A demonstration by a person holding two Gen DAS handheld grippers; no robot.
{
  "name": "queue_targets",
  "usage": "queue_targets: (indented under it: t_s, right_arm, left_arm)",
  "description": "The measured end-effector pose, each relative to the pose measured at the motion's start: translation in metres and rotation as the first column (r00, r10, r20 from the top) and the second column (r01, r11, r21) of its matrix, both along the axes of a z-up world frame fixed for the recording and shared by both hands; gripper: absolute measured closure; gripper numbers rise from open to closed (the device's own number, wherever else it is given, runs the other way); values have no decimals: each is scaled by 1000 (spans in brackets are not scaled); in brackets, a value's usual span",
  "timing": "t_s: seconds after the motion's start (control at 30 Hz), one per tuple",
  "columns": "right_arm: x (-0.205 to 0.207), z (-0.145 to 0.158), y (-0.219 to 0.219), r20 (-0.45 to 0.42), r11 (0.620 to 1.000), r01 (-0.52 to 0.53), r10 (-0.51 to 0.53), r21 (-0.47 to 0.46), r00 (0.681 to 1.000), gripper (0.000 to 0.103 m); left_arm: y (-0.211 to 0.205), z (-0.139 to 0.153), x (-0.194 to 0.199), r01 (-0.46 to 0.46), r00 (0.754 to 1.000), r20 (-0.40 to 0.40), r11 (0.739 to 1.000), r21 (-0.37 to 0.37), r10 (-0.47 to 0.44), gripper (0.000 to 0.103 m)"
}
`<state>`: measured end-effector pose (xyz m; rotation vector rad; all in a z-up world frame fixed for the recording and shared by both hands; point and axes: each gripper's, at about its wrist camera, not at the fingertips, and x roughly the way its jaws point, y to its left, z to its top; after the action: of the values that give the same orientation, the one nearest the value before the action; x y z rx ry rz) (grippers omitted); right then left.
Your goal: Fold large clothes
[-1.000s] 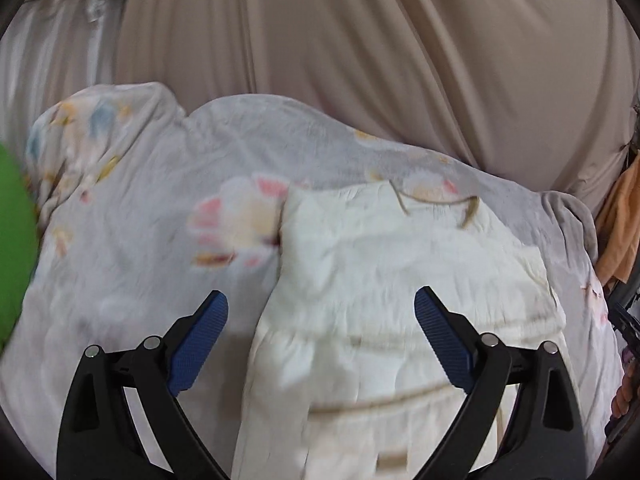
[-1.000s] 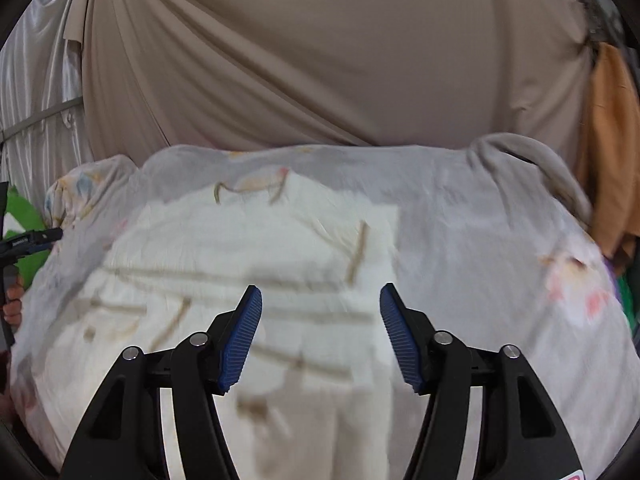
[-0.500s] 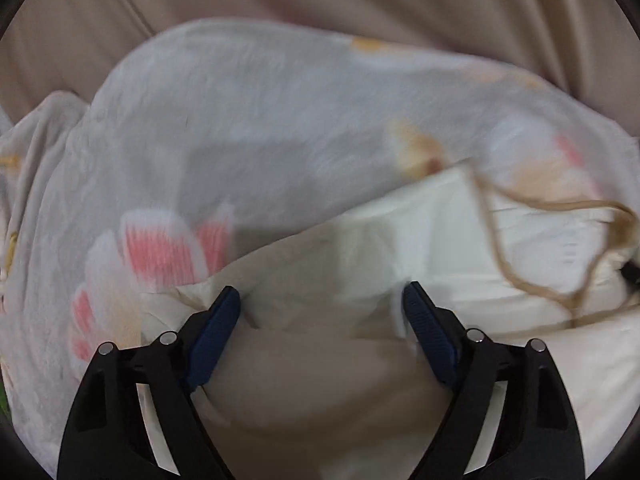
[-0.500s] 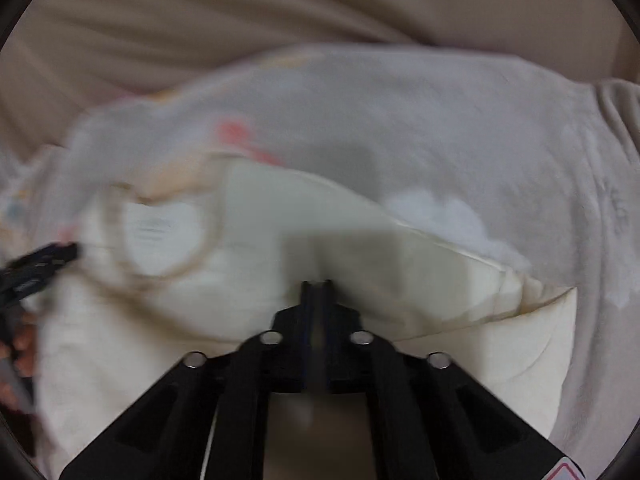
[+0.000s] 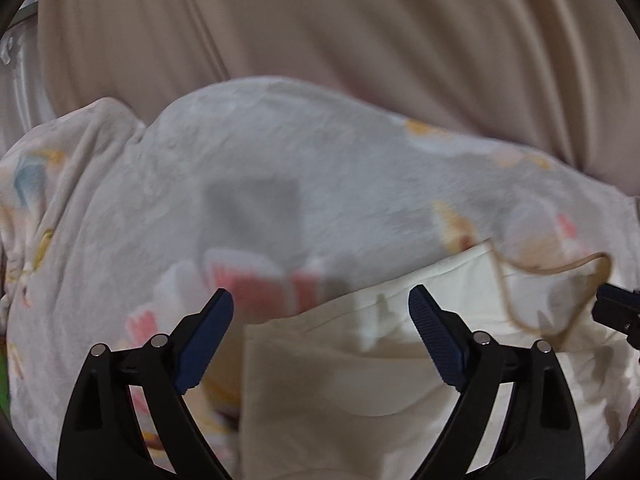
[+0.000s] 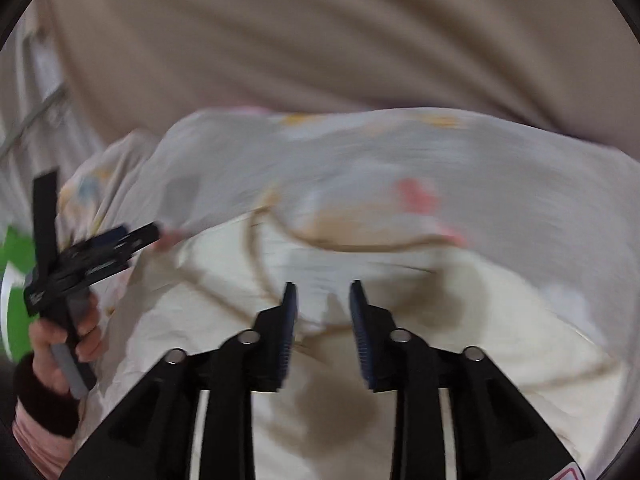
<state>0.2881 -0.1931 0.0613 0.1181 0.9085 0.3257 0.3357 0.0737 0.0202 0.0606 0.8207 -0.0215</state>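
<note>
A cream garment with tan trim (image 5: 360,380) lies on a grey flowered blanket (image 5: 280,184). Its tan neckline (image 5: 560,276) shows at the right. My left gripper (image 5: 320,312) is open and empty, just above the garment's folded left edge. In the right wrist view the garment (image 6: 500,344) fills the lower half. My right gripper (image 6: 323,300) is open with a narrow gap, empty, above the fabric below the neckline (image 6: 320,240). The left gripper (image 6: 92,256) and the hand holding it show at the left of the right wrist view.
A beige curtain (image 5: 360,40) hangs behind the blanket. A green object (image 6: 16,280) sits at the far left. The right gripper's tip (image 5: 616,308) pokes in at the right edge of the left wrist view.
The right gripper was shut on the garment's shoulder fold and is now open and drawn back. The left gripper has pulled back and opened wider. Both views have lifted away.
</note>
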Motion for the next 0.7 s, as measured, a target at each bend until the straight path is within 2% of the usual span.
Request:
queue_targets:
  t_s: [0.1,0.17,0.2,0.23,0.3,0.37,0.47,0.53,0.6,0.63,0.7]
  right_arm:
    - [38,-18,56,-23,997,-63,62,-49,998,51]
    - [63,-37,82,-72,997,-67,65,-34,995,50]
    - [73,-44,90,-97,998,-66,63,-25,993,58]
    - [80,-52,98,-114,998,-63,60,-26,992,101]
    - [83,-54,105,-93,997,-54,49,-52,994,101]
    - [79,-50,94,-21,999,-18,18,-30,1000,103]
    - [87,-69,77,-88,999,41,-38,32,995,103]
    - [79,-57,76,-57,998,60,-60,-11,997,103]
    - [64,-35,69,30,992,102,-100,-77,995,103]
    - [49,-20,50,79,991,113,-107,-73,991,103]
    - [24,-2,8,95,985,159,-153,-62,984,103]
  left_arm:
    - [13,-19,4,-22,999,-49,1000,13,22,18]
    - [19,-33,6,-30,996,-79,999,26,32,18]
    - [22,-40,8,-35,995,-89,999,25,37,17]
    - [23,-44,9,-37,995,-97,999,15,38,17]
    - [28,-47,13,-48,993,-109,999,-22,45,17]
    - [29,-50,14,-54,993,-106,998,-30,50,16]
    - [18,-51,12,-60,994,-92,997,38,63,15]
    - [9,-45,7,-66,995,-60,991,118,74,16]
    - [-3,-30,-6,-61,998,3,978,198,62,20]
    - [-11,-17,-16,-36,999,40,978,208,28,20]
    - [-33,10,-35,48,994,91,985,167,-64,20]
